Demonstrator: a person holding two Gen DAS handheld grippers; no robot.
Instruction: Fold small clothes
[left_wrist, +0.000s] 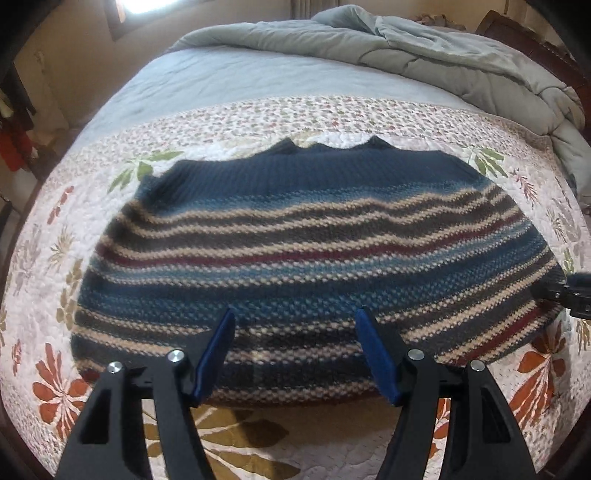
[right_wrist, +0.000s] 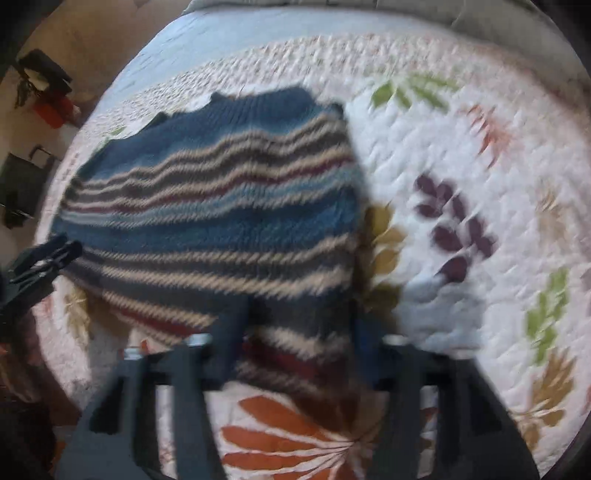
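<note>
A striped knit sweater (left_wrist: 295, 251), navy with tan, maroon and light blue bands, lies flat on the floral quilt (left_wrist: 258, 114), neck at the far side. My left gripper (left_wrist: 295, 321) is open, its blue pads spread above the sweater's near hem and holding nothing. The right gripper's black tip (left_wrist: 565, 291) shows at the sweater's right edge. In the blurred right wrist view the sweater (right_wrist: 221, 221) lies left of centre. My right gripper (right_wrist: 299, 314) is open over its near right corner. The left gripper (right_wrist: 40, 262) shows at the left.
A grey-green comforter (left_wrist: 443, 48) is bunched at the far right of the bed. A pale blue sheet (left_wrist: 221, 77) covers the far part. Dark and red items (right_wrist: 48, 92) stand on the floor beyond the bed's left edge. Bare quilt (right_wrist: 461, 184) lies right of the sweater.
</note>
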